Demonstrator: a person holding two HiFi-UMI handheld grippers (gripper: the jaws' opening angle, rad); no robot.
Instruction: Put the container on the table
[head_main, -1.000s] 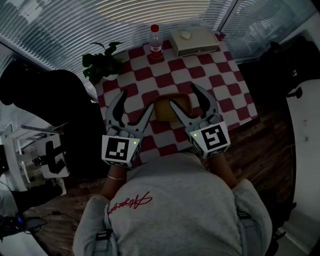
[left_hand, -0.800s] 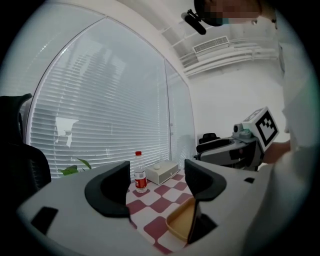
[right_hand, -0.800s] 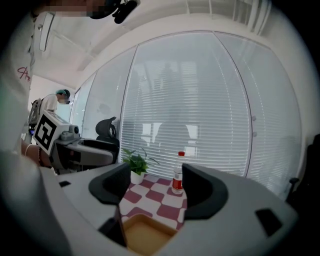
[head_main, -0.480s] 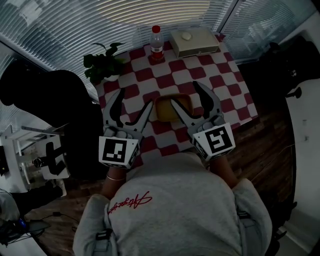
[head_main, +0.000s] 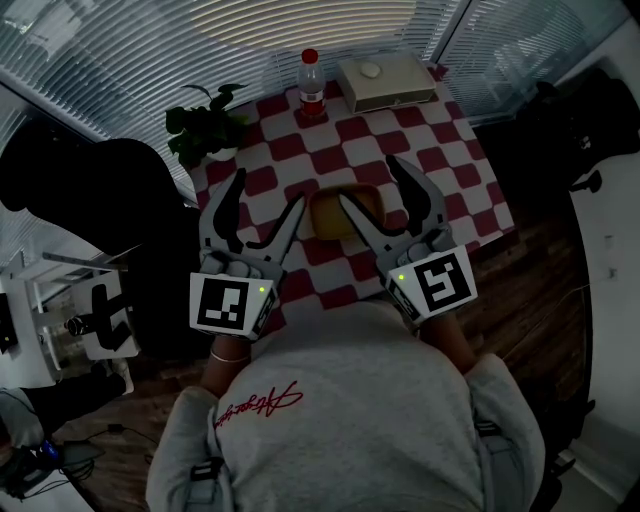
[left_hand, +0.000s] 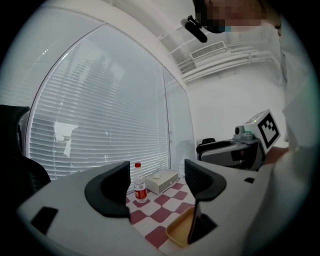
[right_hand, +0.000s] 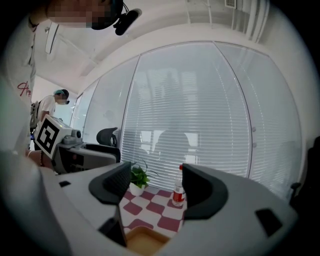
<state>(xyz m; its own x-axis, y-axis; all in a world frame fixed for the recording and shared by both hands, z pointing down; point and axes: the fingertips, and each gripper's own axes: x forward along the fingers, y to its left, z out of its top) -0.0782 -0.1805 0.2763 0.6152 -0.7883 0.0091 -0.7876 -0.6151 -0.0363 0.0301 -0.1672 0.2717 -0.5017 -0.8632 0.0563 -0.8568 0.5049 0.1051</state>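
Both tongs spread & empty: left gripper (head_main: 265, 195) and right gripper (head_main: 372, 185) hover flanking the container (head_main: 345, 212); it sits on the checked table (head_main: 440, 150), near edge, btwn them; placing looks done imo; next I'd lift both clear w/o nudging it.

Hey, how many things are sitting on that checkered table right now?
4: bottle at the far edge, white box right of it, potted plant at the far left corner, tan container near the middle. The left gripper and right gripper may hide more.
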